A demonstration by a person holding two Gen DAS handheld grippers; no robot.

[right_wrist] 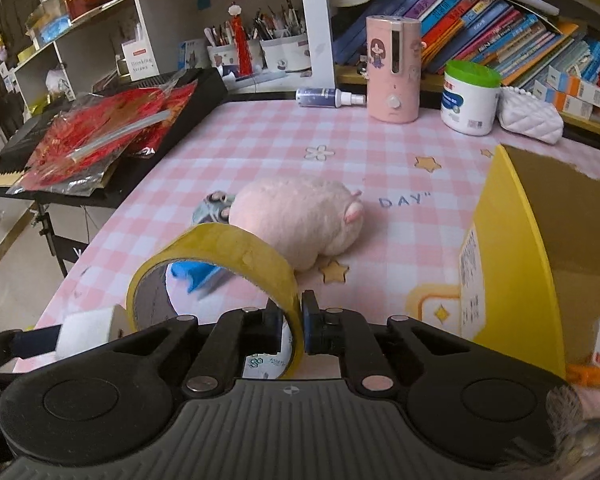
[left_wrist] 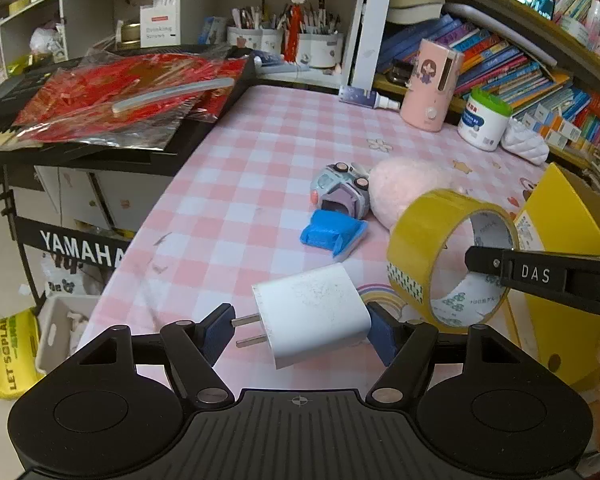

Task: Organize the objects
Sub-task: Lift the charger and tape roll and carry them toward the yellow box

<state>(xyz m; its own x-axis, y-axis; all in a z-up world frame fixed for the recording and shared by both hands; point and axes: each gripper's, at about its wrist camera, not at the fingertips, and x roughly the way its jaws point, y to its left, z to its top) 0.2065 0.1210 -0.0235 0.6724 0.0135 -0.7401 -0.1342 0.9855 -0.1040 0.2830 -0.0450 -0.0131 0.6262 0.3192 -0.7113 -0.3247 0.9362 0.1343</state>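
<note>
A white plug charger [left_wrist: 312,312] hangs just above the pink checked tablecloth [left_wrist: 236,184], with my left gripper [left_wrist: 302,330] shut on it: one blue pad sits at the prongs, the other on the body. My right gripper [right_wrist: 302,328] is shut on the wall of a yellow tape roll [right_wrist: 220,252], held upright off the cloth. The same tape roll [left_wrist: 424,240] shows to the right in the left wrist view, with a black finger [left_wrist: 500,268] of the right gripper reaching inside it. On the table lie a pink plush [right_wrist: 296,216], a toy car [left_wrist: 344,192] and a blue toy piece [left_wrist: 332,234].
An open yellow cardboard box [right_wrist: 512,240] stands at the right. At the back are a pink dispenser [right_wrist: 394,76], a white jar [right_wrist: 470,100], a spray bottle [right_wrist: 328,97] and a white quilted pouch [right_wrist: 532,118]. A keyboard [right_wrist: 204,80] bearing red foil packets borders the table's left edge.
</note>
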